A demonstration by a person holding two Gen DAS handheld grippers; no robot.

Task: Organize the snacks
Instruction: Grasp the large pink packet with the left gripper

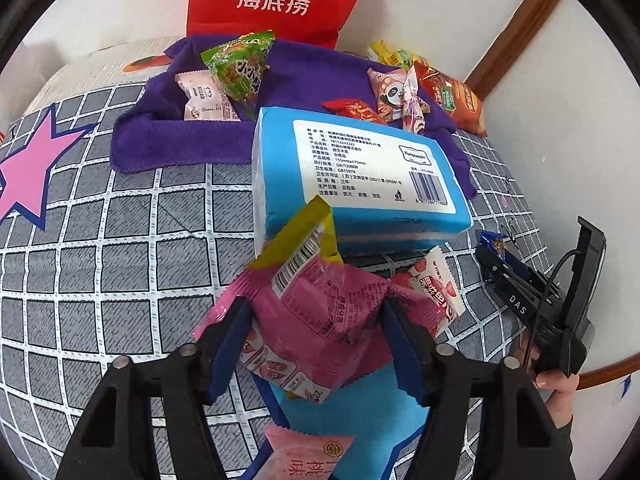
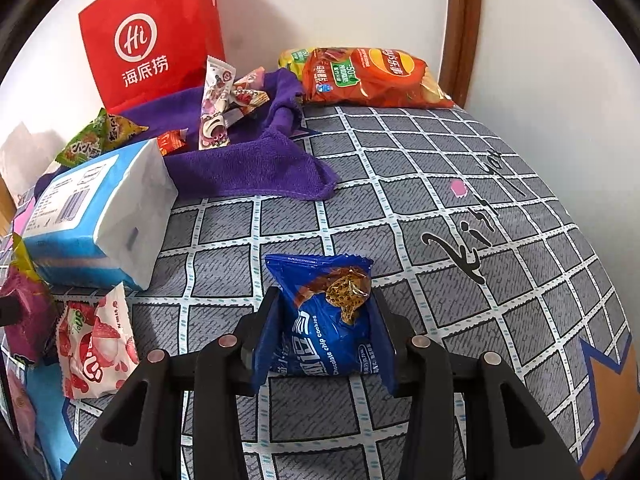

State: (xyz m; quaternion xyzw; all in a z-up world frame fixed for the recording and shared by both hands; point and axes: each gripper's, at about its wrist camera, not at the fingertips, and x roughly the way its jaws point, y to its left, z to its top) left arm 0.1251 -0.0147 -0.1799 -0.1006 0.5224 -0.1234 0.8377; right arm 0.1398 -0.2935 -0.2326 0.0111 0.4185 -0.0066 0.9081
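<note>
My left gripper [image 1: 316, 336] is shut on a pink snack packet [image 1: 320, 312] with a yellow-green top, held above the bed. It shows at the left edge of the right wrist view [image 2: 24, 312]. My right gripper [image 2: 324, 332] is shut on a blue chocolate chip cookie packet [image 2: 328, 316], just above the checked bedsheet [image 2: 400, 200]. The right gripper also shows in the left wrist view [image 1: 532, 288]. A strawberry packet [image 2: 94, 344] lies on the sheet between the grippers, seen also in the left wrist view [image 1: 436, 292]. A purple towel [image 1: 180, 136] holds several small snacks.
A blue tissue pack [image 1: 360, 176] lies mid-bed in front of the towel. A red paper bag [image 2: 160, 36] stands against the wall. An orange chip bag [image 2: 372, 76] lies at the far corner. Another pink packet [image 1: 304, 456] lies below my left gripper.
</note>
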